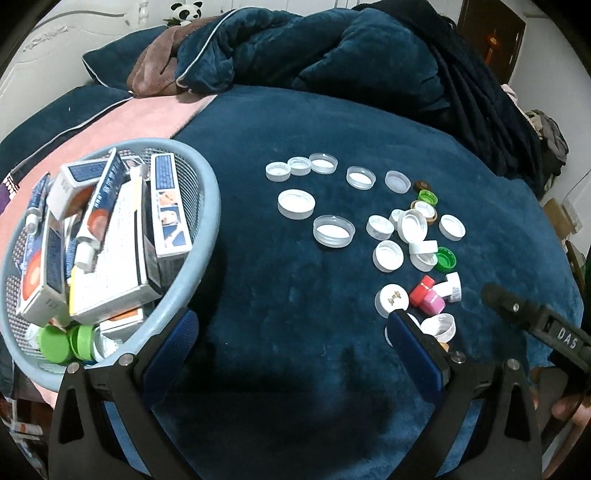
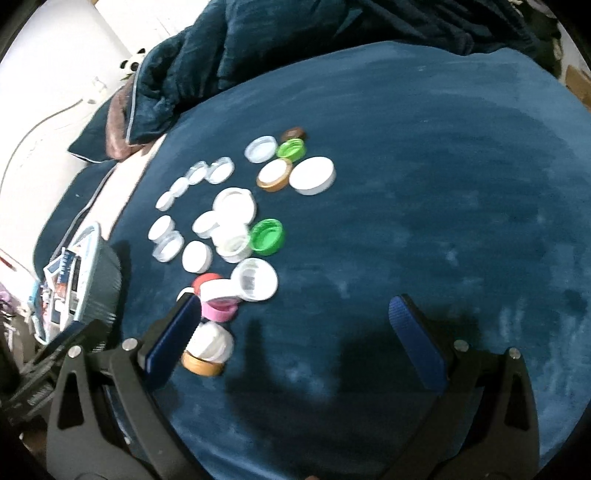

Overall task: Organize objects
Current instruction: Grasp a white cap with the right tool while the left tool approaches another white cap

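Left gripper (image 1: 291,339) spread wide, nothing between the blue pads, hanging over bare dark blue blanket (image 1: 295,295). Right gripper (image 2: 293,314) likewise spread wide and empty, pointing down at the same blanket; no earlier view to compare.

Landmark: the pale blue mesh basket (image 1: 207,192), just beside the left gripper's left finger, its rim nearly touching that finger. Crammed inside: white and blue boxes (image 1: 110,236), some upright, some tilted, a tube (image 1: 92,236), and two green caps (image 1: 66,343) at the near rim.

Right of the basket, well apart from it, nearest first: a white cap (image 1: 439,326) partly hidden behind the left gripper's right finger, then a white lid with gold marking (image 1: 392,300) beside red and pink caps (image 1: 428,297). Farther out, a loose cluster of white bottle caps (image 1: 406,236) with a green one (image 1: 445,259) at its right edge. Farther still, a row of clear and white lids (image 1: 321,168).

Beyond the basket, a pink towel (image 1: 122,125), then a rumpled dark blue duvet (image 1: 295,48), and a panda toy (image 1: 186,11) at the far wall.
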